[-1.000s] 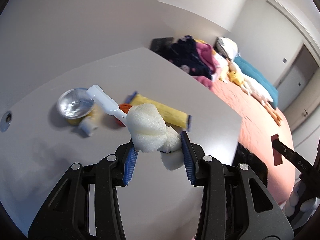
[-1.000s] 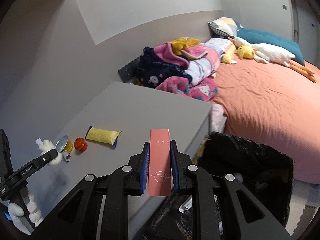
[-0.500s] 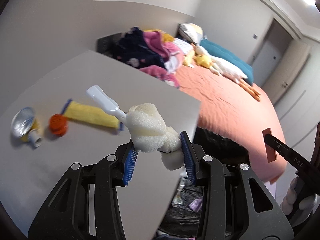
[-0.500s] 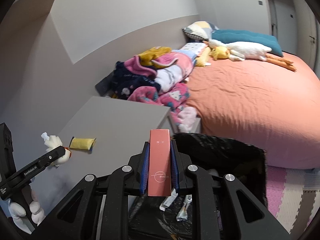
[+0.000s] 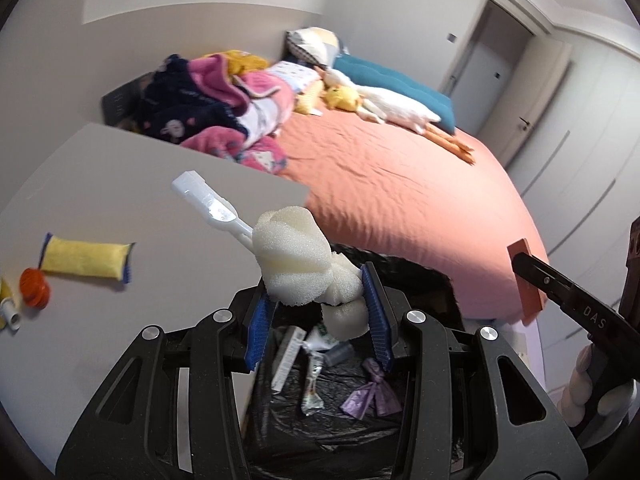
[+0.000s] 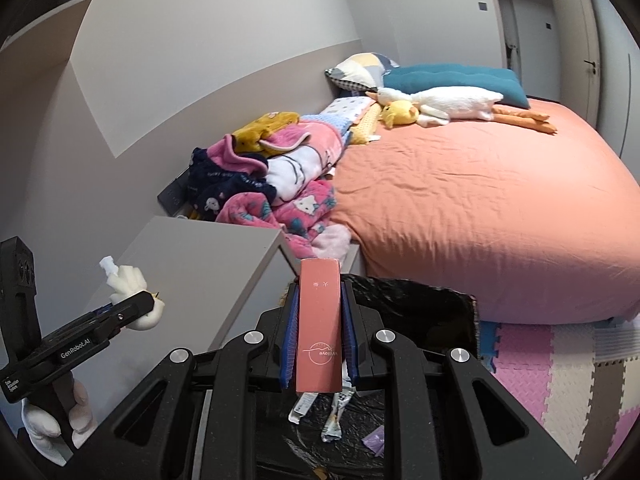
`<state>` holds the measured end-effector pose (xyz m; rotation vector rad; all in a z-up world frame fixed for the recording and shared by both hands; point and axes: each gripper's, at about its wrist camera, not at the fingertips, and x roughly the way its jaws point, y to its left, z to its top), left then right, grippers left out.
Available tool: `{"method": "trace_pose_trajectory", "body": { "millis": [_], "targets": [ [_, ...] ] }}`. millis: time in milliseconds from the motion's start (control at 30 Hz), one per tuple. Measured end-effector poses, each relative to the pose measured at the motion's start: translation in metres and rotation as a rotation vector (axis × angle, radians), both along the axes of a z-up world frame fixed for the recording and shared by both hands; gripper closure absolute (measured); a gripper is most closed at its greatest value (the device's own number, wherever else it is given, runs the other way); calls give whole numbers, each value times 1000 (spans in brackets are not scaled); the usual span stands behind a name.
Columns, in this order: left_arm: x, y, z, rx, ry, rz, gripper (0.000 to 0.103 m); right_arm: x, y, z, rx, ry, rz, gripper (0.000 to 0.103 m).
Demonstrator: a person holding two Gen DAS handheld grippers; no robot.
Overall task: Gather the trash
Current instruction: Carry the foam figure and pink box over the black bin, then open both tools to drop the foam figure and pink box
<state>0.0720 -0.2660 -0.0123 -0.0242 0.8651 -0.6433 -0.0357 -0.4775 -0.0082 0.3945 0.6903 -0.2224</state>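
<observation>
My left gripper is shut on a white foam sponge brush with a white plastic handle, held above the black-lined trash bin; it also shows in the right wrist view. My right gripper is shut on a flat pink box, also over the bin. The pink box shows at the right of the left wrist view. On the grey table lie a yellow packet, an orange cap and a small tube.
The bin holds wrappers and a purple scrap. An orange bed with a heap of clothes, a plush goose and pillows stands behind. Foam floor mats lie at the right.
Both grippers have swung right from over the table to above the trash bin, still holding the sponge brush and the pink box. The table's items have slid to the left edge of view.
</observation>
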Motion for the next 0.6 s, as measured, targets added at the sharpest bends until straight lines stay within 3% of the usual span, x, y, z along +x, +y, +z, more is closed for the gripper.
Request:
{"method": "trace_pose_trajectory", "body": {
  "millis": [600],
  "targets": [
    [-29, -72, 1, 17, -12, -216, 62, -39, -27, 2, 20, -12, -71, 82]
  ]
}}
